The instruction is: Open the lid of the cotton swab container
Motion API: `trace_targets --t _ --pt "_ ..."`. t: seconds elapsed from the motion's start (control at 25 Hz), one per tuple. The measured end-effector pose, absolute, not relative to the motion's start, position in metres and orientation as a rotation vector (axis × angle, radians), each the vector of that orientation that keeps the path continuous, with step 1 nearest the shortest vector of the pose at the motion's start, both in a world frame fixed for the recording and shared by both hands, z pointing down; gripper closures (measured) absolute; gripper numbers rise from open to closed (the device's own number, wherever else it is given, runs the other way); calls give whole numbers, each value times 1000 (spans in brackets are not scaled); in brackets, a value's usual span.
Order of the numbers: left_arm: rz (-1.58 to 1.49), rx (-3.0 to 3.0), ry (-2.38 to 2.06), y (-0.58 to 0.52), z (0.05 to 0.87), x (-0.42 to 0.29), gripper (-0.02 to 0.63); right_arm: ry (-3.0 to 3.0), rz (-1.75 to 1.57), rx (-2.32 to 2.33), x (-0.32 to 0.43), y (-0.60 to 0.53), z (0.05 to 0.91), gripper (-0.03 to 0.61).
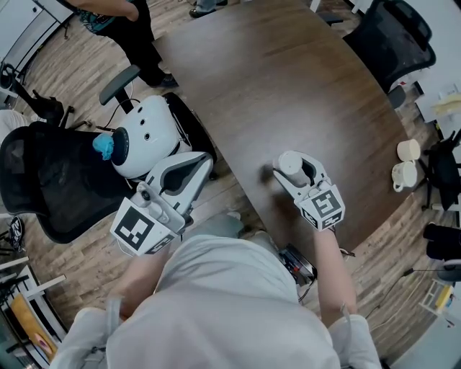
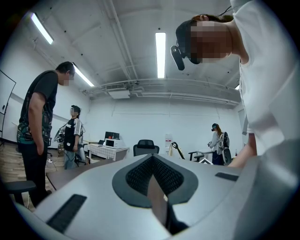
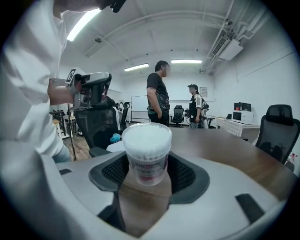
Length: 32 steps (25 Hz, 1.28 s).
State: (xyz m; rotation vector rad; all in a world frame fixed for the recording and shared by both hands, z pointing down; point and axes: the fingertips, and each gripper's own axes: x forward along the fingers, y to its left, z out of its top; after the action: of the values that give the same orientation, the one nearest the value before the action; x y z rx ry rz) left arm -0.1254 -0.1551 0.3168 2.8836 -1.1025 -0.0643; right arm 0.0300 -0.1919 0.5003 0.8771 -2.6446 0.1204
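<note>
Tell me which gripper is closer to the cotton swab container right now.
Right. The right gripper holds the cotton swab container between its jaws over the table. The left gripper is shut and empty, beyond the table's left edge, clear of it.

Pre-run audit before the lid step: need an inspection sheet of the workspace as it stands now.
surface: dark wood table, no spills or marks seen.
job's things: cotton swab container, upright between the right jaws; lid looks still on.
clutter: nothing seen on the table.
grippers: right hand-held gripper shut on the container; left hand-held gripper shut, empty, off the table's edge.
cables: nothing clearly seen.
surroundings: black office chairs, white rounded machine, bystander, two white cups off the table at right.
</note>
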Motion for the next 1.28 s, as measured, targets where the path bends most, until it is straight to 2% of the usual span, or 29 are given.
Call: trace_targets --t 0.36,0.92,1.28 --pt "-84 2908 -1035 -155 315 -114 601 -2701 108 944 29 -176 452 313" --pt "-66 2978 -879 -146 311 -84 601 -2752 22 801 -1 -139 381 313" --pt "6 3022 -821 -132 312 -63 601 -2644 57 863 0 -134 372 313"
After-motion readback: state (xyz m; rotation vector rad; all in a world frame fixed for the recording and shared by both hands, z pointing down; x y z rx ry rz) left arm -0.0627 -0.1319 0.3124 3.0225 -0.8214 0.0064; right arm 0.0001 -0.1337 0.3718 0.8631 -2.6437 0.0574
